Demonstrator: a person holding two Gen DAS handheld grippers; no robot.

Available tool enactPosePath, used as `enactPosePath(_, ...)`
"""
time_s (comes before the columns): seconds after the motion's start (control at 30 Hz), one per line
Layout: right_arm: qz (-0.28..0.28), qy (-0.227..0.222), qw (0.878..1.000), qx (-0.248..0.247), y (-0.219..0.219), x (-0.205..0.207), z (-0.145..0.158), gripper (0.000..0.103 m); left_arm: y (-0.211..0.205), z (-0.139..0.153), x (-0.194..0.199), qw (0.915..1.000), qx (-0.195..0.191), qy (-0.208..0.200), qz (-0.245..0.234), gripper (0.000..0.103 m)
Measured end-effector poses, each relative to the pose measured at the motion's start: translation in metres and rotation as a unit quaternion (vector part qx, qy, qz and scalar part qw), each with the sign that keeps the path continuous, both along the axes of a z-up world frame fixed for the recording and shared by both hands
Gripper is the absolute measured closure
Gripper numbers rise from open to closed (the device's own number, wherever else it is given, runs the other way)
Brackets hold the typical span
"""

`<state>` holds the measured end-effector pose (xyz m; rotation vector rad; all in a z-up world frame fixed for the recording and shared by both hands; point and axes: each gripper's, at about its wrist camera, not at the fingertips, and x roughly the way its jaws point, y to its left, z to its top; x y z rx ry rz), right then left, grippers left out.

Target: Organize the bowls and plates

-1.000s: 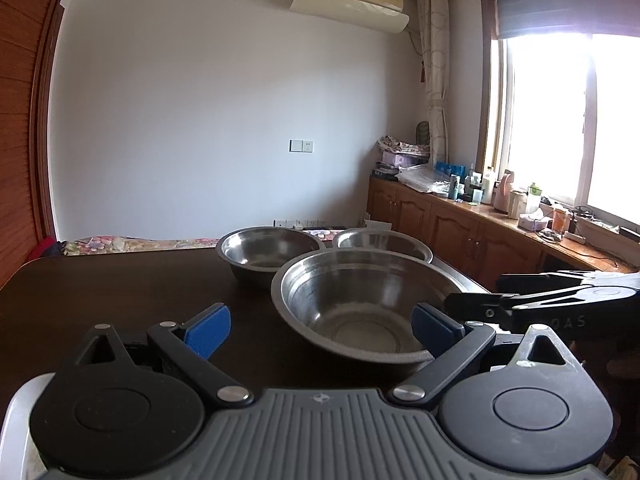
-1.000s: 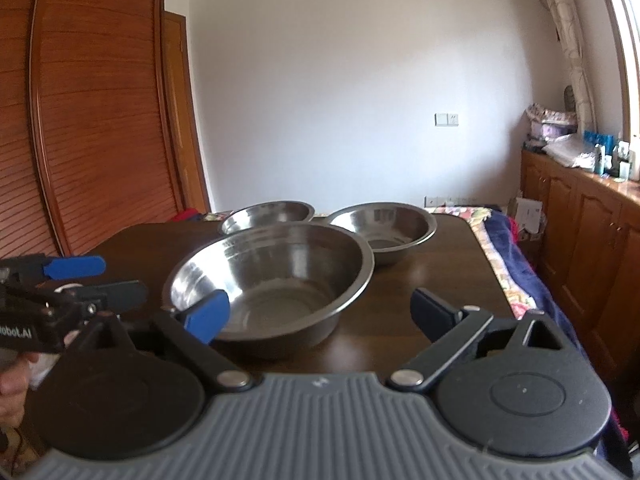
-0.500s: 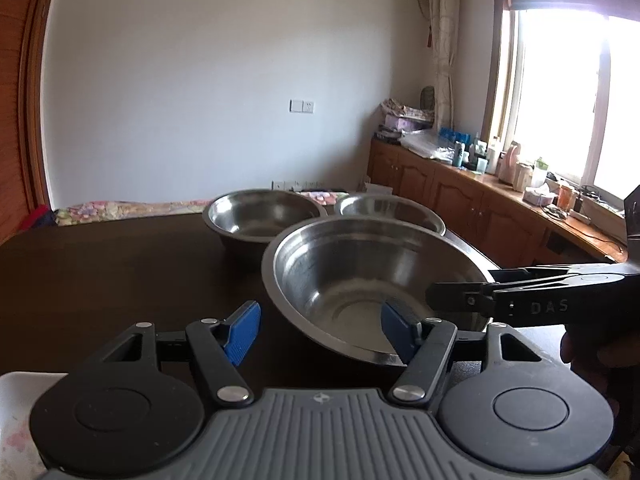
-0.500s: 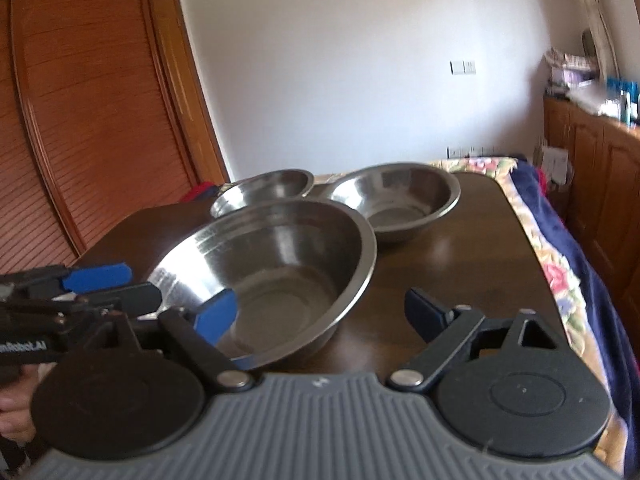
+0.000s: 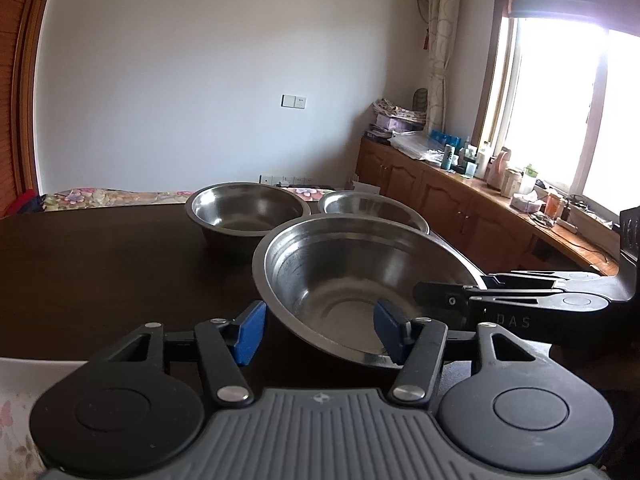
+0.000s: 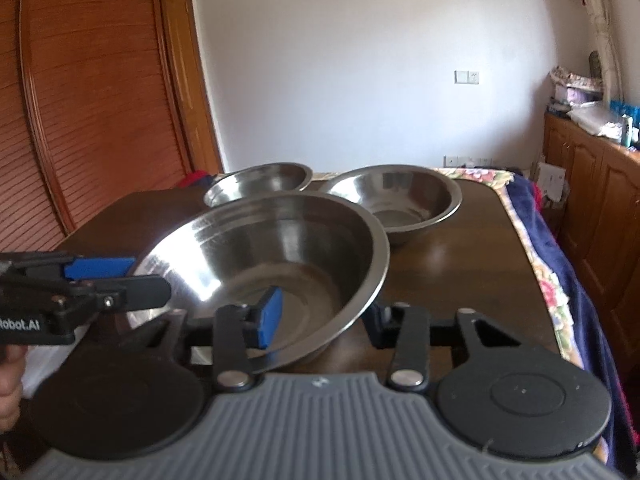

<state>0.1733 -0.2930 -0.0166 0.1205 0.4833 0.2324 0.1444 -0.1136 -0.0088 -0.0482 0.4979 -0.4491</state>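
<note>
Between the blue pads of the left tool [image 5: 320,334], the near wall of the big steel bowl [image 5: 340,272] is sitting: one pad is hanging just outside the bowl, the other inside over its floor. Its jaws have just been closing but are standing spread, w/ a gap showing btwn the outer pad and the metal, so nothing is getting pinched on that side.

Opposite, the right tool [image 6: 324,318] is straddling the bowl's other edge, one pad inside the basin, the other finger tucked just outside the wall. Its jaws have just been closing too and are standing much narrower. The view is blurring here, so I can't tell whether the pads are actually pressing on the wall. A hand [image 6: 10,380] is showing at the edge of the right wrist view, beside the left tool's body.

The big bowl is sitting near the front of the dark wooden worktop [image 5: 100,272], mouth up. Just behind it, a second bowl [image 5: 244,208] and a third bowl [image 5: 372,210] are standing side by side, both upright and steel, neither one nested.

Further out, a floral cover [image 5: 100,196] is lying past the worktop's far edge. Wooden cabinets [image 5: 440,200] are running under a bright window [image 5: 560,100], their tops cluttered w/ bottles etc. Slatted wooden doors [image 6: 80,120] are filling the other side.
</note>
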Motion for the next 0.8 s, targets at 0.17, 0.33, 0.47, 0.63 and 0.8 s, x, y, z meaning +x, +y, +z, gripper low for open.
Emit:
enactPosePath(0.17, -0.012, -0.014, 1.000, 0.004, -0.003, -0.006, 0.001, 0.069, 0.003, -0.002, -0.004, 0.9998, -0.021, 0.005, -0.006, 0.020)
enactPosePath(0.33, -0.018, -0.019, 1.000, 0.004, -0.006, -0.010, 0.001, 0.072, 0.002, -0.005, -0.005, 0.9997, -0.021, 0.002, -0.008, 0.021)
enactPosePath(0.47, -0.020, -0.012, 1.000, 0.002, -0.007, -0.008, -0.001, 0.072, -0.001, -0.008, 0.000, 0.9996, -0.020, 0.013, -0.014, 0.025)
enactPosePath(0.63, -0.015, -0.001, 1.000, 0.008, -0.010, -0.004, -0.004, 0.077, 0.000, -0.011, 0.009, 0.9996, -0.023, 0.019, 0.000, 0.038)
enactPosePath(0.8, -0.014, -0.003, 1.000, 0.008, -0.010, -0.004, -0.004, 0.077, 0.006, -0.009, 0.008, 0.9990, -0.039, 0.021, 0.008, 0.048)
